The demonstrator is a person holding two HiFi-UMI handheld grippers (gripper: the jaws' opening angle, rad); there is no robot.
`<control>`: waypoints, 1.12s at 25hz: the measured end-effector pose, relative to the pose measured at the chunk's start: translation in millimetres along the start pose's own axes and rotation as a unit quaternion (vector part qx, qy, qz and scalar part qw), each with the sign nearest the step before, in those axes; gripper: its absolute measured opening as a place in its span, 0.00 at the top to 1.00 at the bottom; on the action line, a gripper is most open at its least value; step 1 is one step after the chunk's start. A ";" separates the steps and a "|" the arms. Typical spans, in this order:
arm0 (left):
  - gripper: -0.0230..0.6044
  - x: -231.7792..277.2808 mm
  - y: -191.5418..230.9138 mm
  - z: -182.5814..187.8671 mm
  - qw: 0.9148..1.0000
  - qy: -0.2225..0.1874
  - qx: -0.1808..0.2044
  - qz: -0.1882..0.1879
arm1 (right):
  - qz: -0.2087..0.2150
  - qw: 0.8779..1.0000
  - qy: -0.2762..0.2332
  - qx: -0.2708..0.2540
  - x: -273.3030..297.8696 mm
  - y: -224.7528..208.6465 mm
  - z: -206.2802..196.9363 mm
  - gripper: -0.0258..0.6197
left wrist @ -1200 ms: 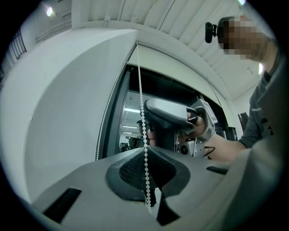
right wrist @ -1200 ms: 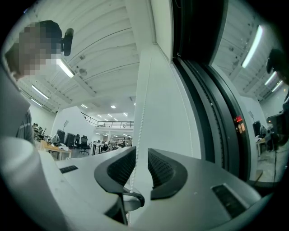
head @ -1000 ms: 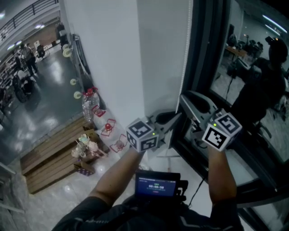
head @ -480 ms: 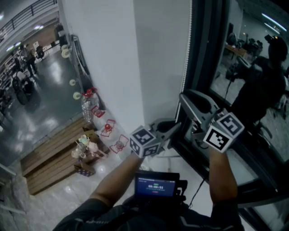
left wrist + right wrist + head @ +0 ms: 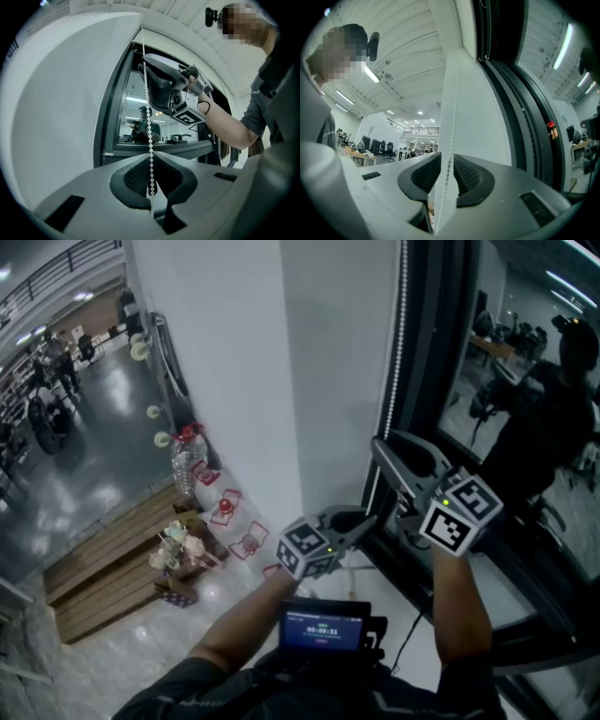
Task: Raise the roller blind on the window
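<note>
A white bead chain (image 5: 399,352) hangs down the edge of the white wall (image 5: 337,362), beside the dark window frame (image 5: 433,371). My left gripper (image 5: 366,519) is shut on the chain low down; in the left gripper view the bead chain (image 5: 148,117) runs straight into the closed jaws of the left gripper (image 5: 151,164). Just above it, my right gripper (image 5: 384,448) stands open. In the right gripper view the bead chain (image 5: 449,150) passes through the gap of the right gripper (image 5: 447,164) without its pads pressing on it. The blind itself does not show.
The window glass (image 5: 525,399) mirrors a person and an office. Far below on the left lies a wooden pallet (image 5: 103,568) with small items and a water bottle (image 5: 183,460). A small screen (image 5: 323,624) sits at the person's chest.
My left gripper has moved downward with the chain in its jaws. The right gripper has stayed almost in place, open around the chain.
</note>
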State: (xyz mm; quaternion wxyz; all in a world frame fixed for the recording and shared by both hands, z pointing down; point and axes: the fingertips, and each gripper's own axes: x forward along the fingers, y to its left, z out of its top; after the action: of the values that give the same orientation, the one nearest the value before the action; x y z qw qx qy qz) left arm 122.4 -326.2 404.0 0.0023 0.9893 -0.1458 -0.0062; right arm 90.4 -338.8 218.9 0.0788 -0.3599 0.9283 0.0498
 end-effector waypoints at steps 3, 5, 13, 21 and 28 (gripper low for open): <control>0.96 -2.0 2.5 -7.3 1.000 0.008 -0.001 0.004 | 0.003 1.000 0.005 0.002 -0.5 0.7 -0.1 0.86; 0.96 -1.7 2.3 -5.3 1.000 0.005 -0.003 0.004 | -0.001 1.000 0.006 0.005 -0.9 -0.5 -1.3 0.94; 0.94 -8.2 13.4 -5.6 1.000 0.015 -0.011 0.025 | -0.013 1.000 0.004 0.016 -1.3 -7.0 -1.1 0.96; 0.81 -30.2 17.1 20.5 0.999 -0.002 -0.017 0.045 | -0.032 0.999 0.000 -0.008 -6.9 -8.2 1.0 0.96; 0.81 -43.4 12.1 68.7 0.998 -0.044 -0.028 0.043 | -0.026 1.000 0.007 -0.003 -6.7 -3.2 -9.4 0.96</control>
State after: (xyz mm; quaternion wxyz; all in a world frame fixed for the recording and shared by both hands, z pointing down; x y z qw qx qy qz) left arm 76.5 -325.4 335.8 0.0234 0.9804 -0.1880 -0.0535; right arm 96.4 -338.2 229.3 0.0724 -0.3848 0.9189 0.0482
